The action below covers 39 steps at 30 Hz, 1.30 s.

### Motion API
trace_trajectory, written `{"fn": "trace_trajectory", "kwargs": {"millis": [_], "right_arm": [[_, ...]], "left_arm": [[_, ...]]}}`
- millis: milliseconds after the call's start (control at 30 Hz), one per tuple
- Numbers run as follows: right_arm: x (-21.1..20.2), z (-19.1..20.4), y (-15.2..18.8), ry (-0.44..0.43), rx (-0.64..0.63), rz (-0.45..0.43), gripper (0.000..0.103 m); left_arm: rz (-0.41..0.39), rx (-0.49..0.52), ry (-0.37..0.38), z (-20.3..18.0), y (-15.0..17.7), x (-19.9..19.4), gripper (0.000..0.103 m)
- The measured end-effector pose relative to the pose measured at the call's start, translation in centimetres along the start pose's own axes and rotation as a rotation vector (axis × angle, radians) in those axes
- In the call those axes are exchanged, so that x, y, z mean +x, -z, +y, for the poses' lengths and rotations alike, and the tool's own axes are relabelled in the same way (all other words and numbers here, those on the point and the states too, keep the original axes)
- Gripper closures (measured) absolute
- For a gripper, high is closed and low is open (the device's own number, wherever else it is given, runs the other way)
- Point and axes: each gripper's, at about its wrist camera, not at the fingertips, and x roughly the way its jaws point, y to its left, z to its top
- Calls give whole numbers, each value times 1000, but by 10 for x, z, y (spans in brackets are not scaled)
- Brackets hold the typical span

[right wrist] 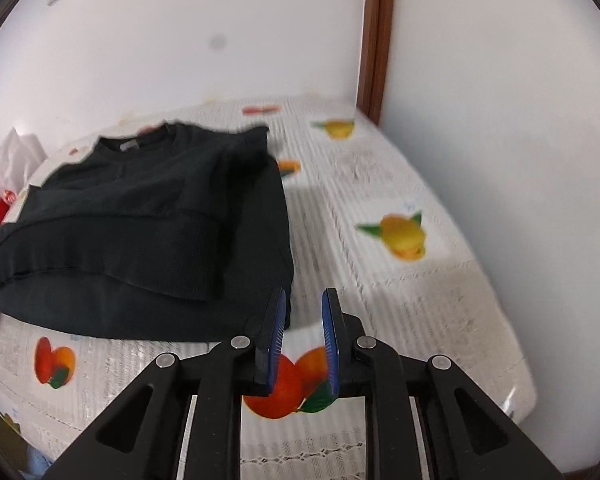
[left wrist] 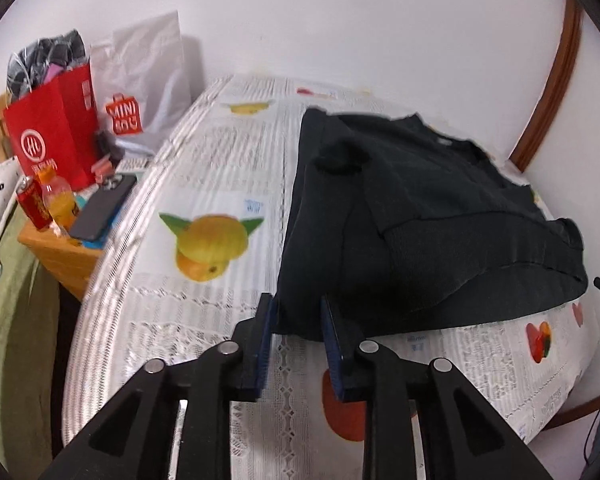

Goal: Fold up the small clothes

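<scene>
Nearest the lens in the left wrist view is the left gripper (left wrist: 296, 312), black angular arms with round silver pins and flat blue ribbed pads. Its fingers stand apart, with the near left corner of the black sweater (left wrist: 420, 216) lying in the gap between them; whether the pads touch the cloth cannot be told. The right gripper (right wrist: 304, 308) is built the same, its fingers also apart, with nothing between them but the tablecloth (right wrist: 380, 272); its left pad sits just beside the sweater's near right corner.

The sweater is a dark, soft knit, folded with its sleeves laid across the body, ribbed hem toward the cameras and round neck toward the wall. It rests on a white, lace-patterned cloth printed with oranges and lemons.

Beyond the table's left edge a small wooden stand (left wrist: 60, 252) carries a red paper bag (left wrist: 52, 136), a white plastic bag (left wrist: 148, 76), a dark phone (left wrist: 104, 208), an orange drink bottle (left wrist: 62, 204) and a red can (left wrist: 32, 204).
</scene>
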Motion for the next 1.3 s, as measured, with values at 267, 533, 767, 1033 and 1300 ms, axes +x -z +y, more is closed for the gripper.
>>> {"fn": "trace_trajectory", "kwargs": {"millis": [267, 533, 767, 1033, 1300], "right_arm": [[3, 41, -18, -160, -28, -50, 58], [47, 56, -19, -159, 58, -3, 58], [62, 57, -34, -201, 111, -9, 90], [53, 56, -80, -298, 128, -121, 91], [96, 68, -109, -276, 145, -100, 91]], "left_arm": [[-64, 67, 109, -28, -6, -16, 63], [3, 38, 160, -52, -18, 22, 63], [2, 6, 235, -50, -38, 33, 96], [-101, 6, 187, -59, -81, 32, 97], [-48, 10, 87, -63, -107, 76, 97]]}}
